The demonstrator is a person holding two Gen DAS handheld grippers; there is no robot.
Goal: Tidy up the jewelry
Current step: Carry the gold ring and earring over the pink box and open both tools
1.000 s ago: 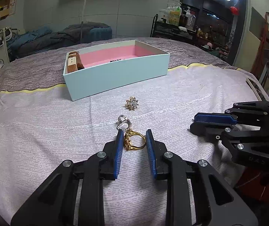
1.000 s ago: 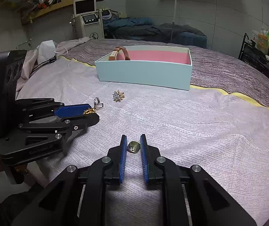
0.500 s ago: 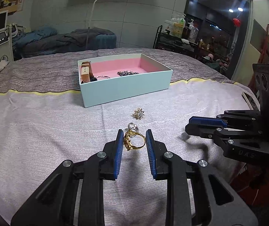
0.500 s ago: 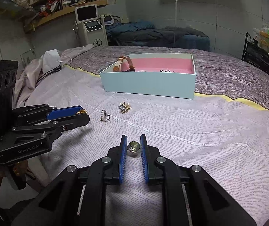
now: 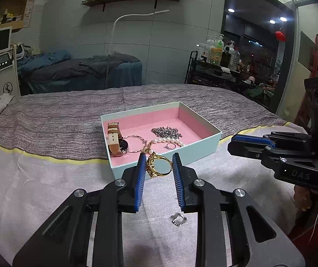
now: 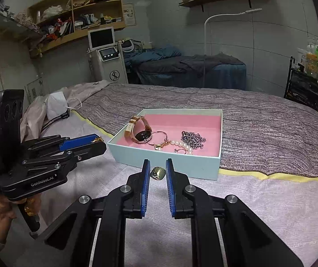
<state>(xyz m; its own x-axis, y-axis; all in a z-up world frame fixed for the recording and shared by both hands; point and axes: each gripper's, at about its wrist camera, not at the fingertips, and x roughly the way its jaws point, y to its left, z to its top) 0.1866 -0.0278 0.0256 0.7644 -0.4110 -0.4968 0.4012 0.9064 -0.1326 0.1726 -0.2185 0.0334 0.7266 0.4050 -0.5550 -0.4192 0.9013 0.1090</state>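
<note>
Just short of the box (image 5: 203, 151) near rim, both loaded grippers.

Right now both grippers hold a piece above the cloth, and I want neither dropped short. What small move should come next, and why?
Probably carry both forward over the box before opening. The left gripper holds the gold ring and the right gripper a small gold piece, and both appear short of its near wall. The pink floor behind the watch and pearls looks free.
</note>
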